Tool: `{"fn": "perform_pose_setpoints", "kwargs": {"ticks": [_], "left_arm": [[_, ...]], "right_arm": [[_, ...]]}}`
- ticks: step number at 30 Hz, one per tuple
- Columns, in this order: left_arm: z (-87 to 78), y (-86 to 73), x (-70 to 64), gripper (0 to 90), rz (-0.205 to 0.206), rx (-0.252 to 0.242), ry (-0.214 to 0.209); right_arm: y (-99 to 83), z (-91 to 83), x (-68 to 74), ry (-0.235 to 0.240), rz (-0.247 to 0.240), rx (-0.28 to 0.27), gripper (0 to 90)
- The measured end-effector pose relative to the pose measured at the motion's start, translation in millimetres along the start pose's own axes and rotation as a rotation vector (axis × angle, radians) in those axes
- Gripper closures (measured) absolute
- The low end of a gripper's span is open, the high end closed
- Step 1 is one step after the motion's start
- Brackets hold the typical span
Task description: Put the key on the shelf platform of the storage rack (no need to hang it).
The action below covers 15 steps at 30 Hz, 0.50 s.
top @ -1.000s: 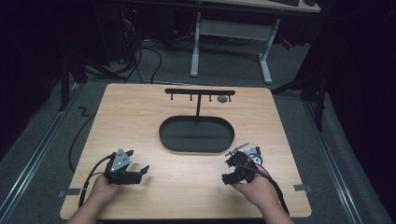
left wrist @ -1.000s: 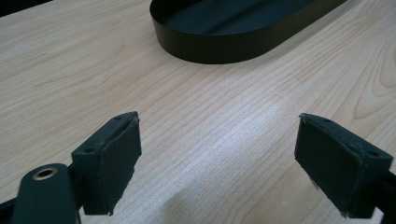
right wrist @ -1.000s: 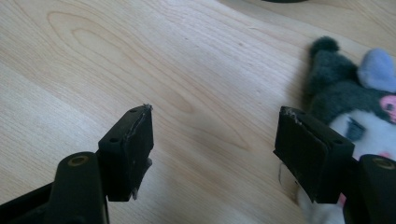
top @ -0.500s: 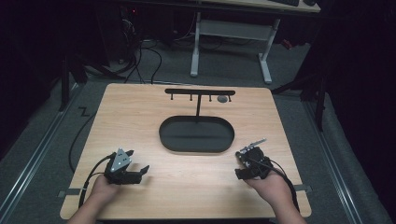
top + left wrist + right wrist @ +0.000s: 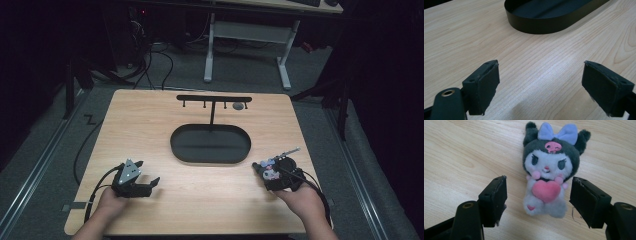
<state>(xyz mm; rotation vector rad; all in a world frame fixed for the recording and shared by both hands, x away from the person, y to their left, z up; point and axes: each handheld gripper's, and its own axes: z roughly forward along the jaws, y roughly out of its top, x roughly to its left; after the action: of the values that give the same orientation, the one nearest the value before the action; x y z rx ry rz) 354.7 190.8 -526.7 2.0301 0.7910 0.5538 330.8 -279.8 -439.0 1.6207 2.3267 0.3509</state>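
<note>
A small plush toy [image 5: 548,169], dark grey and white with a blue bow and a pink heart, lies face up on the wooden table [image 5: 461,152]. My right gripper [image 5: 539,194] is open, one jaw on each side of the toy's lower body and apart from it. From above, the toy [image 5: 272,175] and the right gripper [image 5: 266,170] sit near the table's front right. My left gripper [image 5: 146,173] stands open at the front left with nothing between its fingers [image 5: 484,87]; in its own view the left gripper [image 5: 539,83] is low over bare wood.
A black oval tray [image 5: 210,156] lies at the table's middle; its wall [image 5: 541,24] is ahead of the left gripper. Behind it stands a black T-shaped rack [image 5: 214,100] with hooks and a small round thing [image 5: 239,106] hanging. Cables trail off the table's front corners.
My right hand has shifted a little to the right and turned its gripper over the plush toy. The left gripper has not moved.
</note>
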Motion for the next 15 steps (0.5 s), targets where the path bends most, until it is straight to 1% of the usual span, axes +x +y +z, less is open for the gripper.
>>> {"fn": "perform_pose_setpoints", "kwargs": {"ticks": [4, 7, 8, 11, 12, 15], "left_arm": [[0.0, 0.0, 0.1, 15.4, 0.0, 0.0, 0.0], [0.0, 0.0, 0.1, 15.4, 0.0, 0.0, 0.0], [0.0, 0.0, 0.1, 15.4, 0.0, 0.0, 0.0], [0.0, 0.0, 0.1, 15.4, 0.0, 0.0, 0.0], [-0.1, 0.0, 0.1, 15.4, 0.0, 0.0, 0.0], [0.0, 0.0, 0.1, 15.4, -0.001, 0.0, 0.0]], "right_arm": [[-1.5, 1.2, -2.1, 0.0, 0.011, 0.004, 28.4], [-3.0, 2.8, -3.0, -0.008, 0.016, 0.007, 27.2], [-3.8, 3.9, -3.9, -0.004, 0.025, 0.01, 26.6], [-4.7, 5.3, -4.8, -0.002, 0.035, 0.018, 25.9], [-5.9, 7.4, -5.7, 0.0, 0.047, 0.023, 25.6], [-7.1, 9.0, -6.9, 0.003, 0.056, 0.025, 25.5]]}}
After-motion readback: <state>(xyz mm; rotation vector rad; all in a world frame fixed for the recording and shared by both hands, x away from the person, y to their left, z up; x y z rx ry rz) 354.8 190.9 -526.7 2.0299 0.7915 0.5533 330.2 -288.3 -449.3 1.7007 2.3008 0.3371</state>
